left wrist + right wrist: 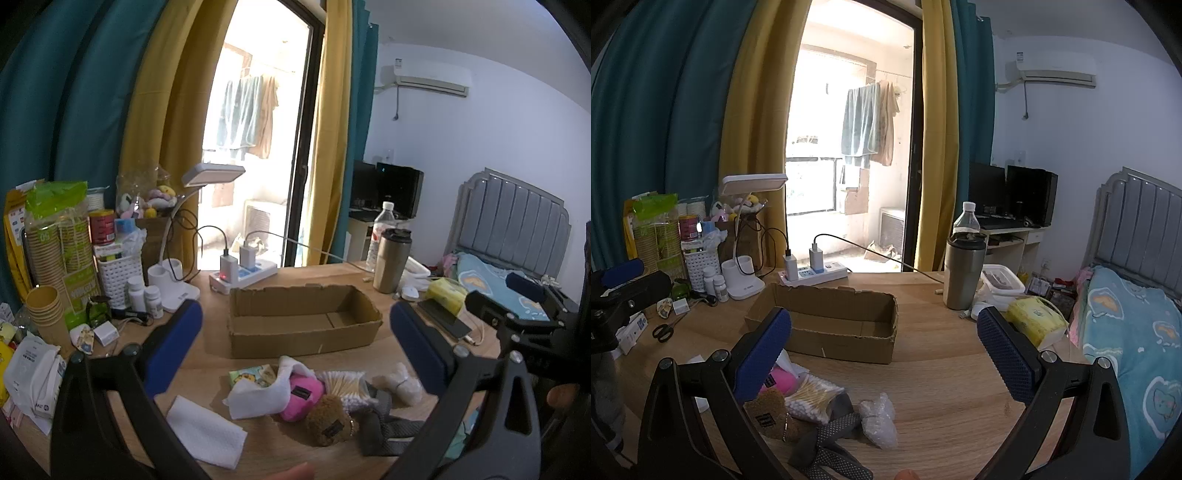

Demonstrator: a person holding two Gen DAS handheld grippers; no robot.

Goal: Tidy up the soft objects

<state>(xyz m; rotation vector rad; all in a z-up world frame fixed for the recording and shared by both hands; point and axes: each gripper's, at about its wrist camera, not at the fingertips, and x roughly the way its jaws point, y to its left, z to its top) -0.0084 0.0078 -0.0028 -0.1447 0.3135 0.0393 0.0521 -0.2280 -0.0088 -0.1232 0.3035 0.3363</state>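
Soft things are lying heaped at the near edge of the wooden desk [207, 354], right under my two tools: a brown teddy bear [328, 419], a pink plush [301, 397], a white cloth [258, 397], a bag of cotton swabs [812, 400], a grey dotted strap [831, 443] and a wad of bubble wrap [879, 417]. I am holding the left gripper [295, 343] over the pile with its blue pads spread wide and nothing between them; the right gripper [884, 347] is hanging likewise, wide apart and empty. Behind the heap, the cardboard box [303, 325] is sitting open with nothing in it, so I judge the sorting is not yet begun and every piece is left to move. Only the left view is showing the flat white tissue [207, 432] and the cloth whole; only the right view is showing the scissors [665, 330] and the yellow tissue pack [1034, 321] clearly.
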